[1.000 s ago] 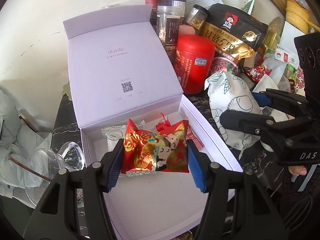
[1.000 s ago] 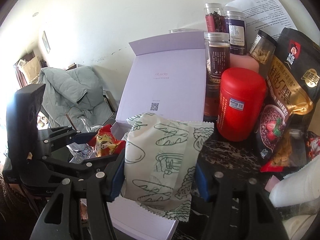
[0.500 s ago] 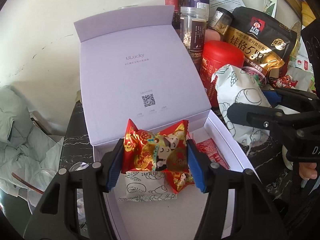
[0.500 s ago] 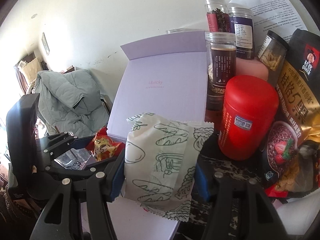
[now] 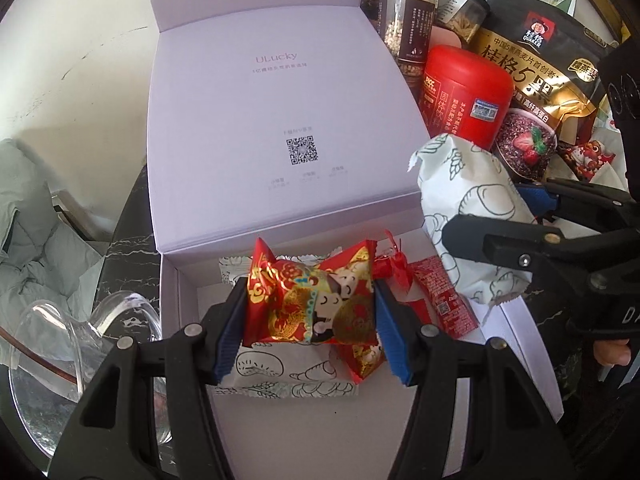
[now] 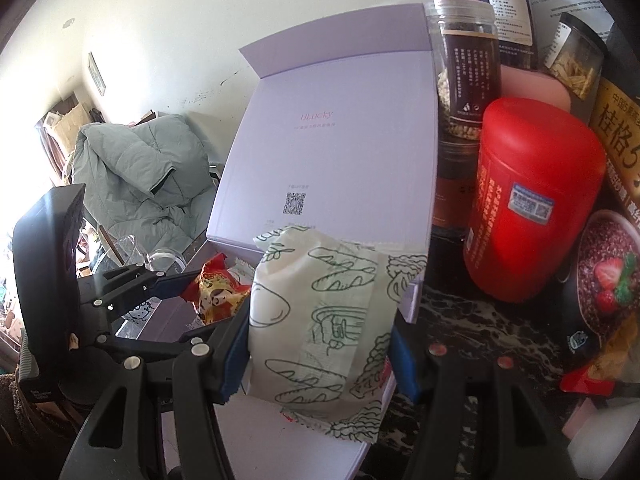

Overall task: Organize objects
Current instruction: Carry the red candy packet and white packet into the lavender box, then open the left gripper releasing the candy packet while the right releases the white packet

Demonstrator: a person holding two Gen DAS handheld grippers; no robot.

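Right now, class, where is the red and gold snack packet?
In the left wrist view the red and gold snack packet sits centre frame, clamped in the left gripper over the open lilac box, above a white doodle-print packet.

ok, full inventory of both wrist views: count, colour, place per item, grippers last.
gift box: 1, lilac, centre, lid up
red-gold snack packet: 1, in left gripper, over the box
white line-drawn packet: 1, in right gripper, at box's right edge
packets lying in box: white printed one, small red ones; count unclear
red canister: 1, right of box
clear jars: at least 4, behind canister
black-gold oat bag: 1, far right
glass jug: 1, clear, left of box
grey-green jacket: 1, background left
left gripper: black, blue pads, shut
right gripper: same, shut
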